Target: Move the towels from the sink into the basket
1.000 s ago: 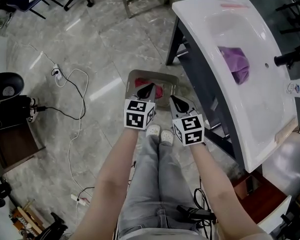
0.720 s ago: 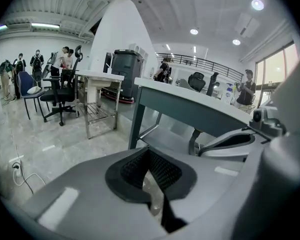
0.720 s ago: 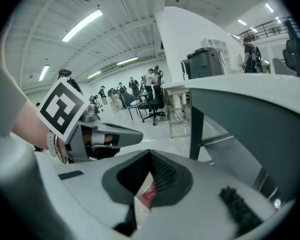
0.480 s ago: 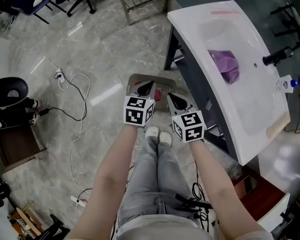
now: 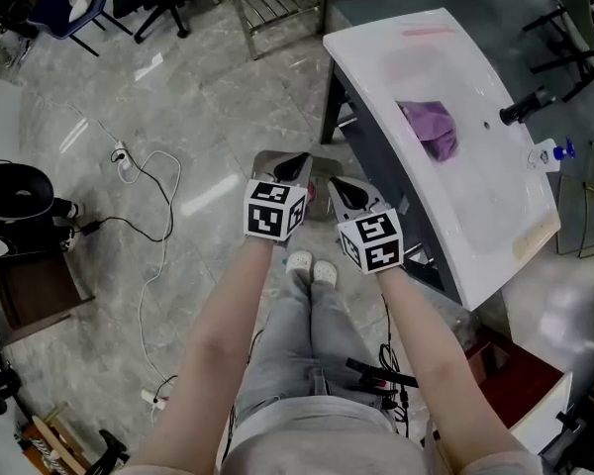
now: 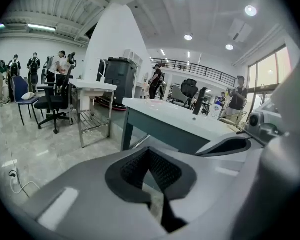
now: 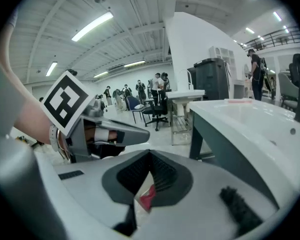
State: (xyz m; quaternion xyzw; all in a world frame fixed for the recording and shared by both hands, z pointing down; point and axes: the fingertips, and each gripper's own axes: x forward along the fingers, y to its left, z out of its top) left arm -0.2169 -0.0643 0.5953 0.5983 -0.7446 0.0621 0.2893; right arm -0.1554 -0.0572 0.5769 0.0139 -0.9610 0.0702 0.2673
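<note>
A purple towel [image 5: 428,129] lies bunched in the white sink [image 5: 480,221] at the head view's right. The metal basket [image 5: 262,158] stands on the floor beside the sink's frame, with a red towel [image 5: 311,193] in it, mostly hidden by my grippers. Both grippers hang side by side above the basket. My left gripper [image 5: 293,166] is shut with nothing in it, its tips meeting in the left gripper view [image 6: 149,151]. My right gripper [image 5: 345,192] is shut too [image 7: 150,154]. A bit of the red towel [image 7: 146,196] shows below, through the gap behind its tips.
The person's legs and white shoes [image 5: 312,265] are just behind the basket. Cables [image 5: 148,201] trail over the floor at left, near a black round unit [image 5: 15,191]. A tap [image 5: 520,107] and a bottle [image 5: 549,153] are at the sink's far side. People stand in the background [image 6: 55,66].
Both grippers have risen together above the basket, still shut. In the head view the sink and the purple towel have shifted left and up.
</note>
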